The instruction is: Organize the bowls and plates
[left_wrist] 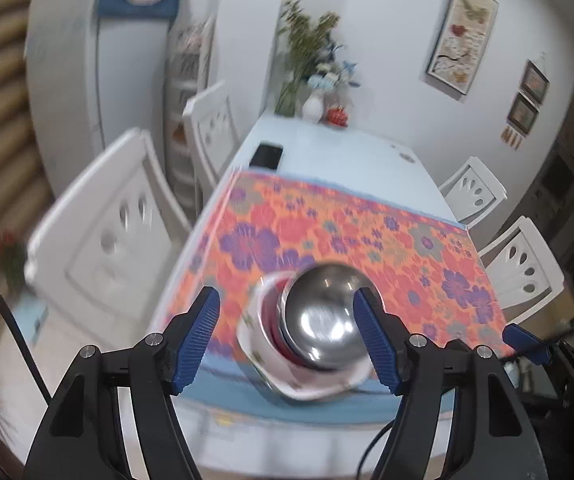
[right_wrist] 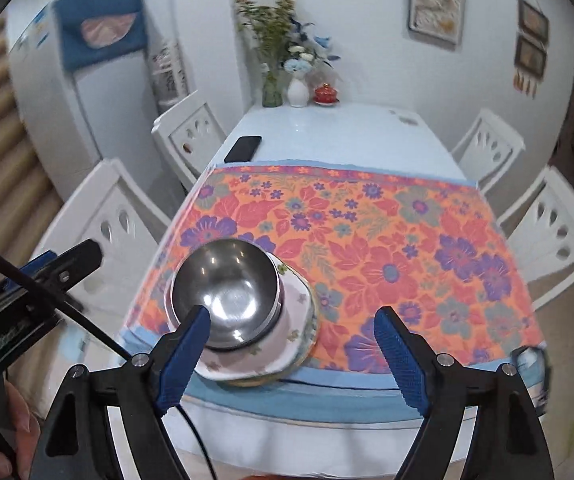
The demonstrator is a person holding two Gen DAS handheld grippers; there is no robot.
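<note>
On the floral cloth [right_wrist: 387,240], steel bowl [right_wrist: 225,292] sits mouth-up atop stacked plates [right_wrist: 287,344].

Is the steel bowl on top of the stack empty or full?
Empty: the steel bowl sits upright on the stack, and its shiny inner bottom shows bare, with only reflections.
</note>
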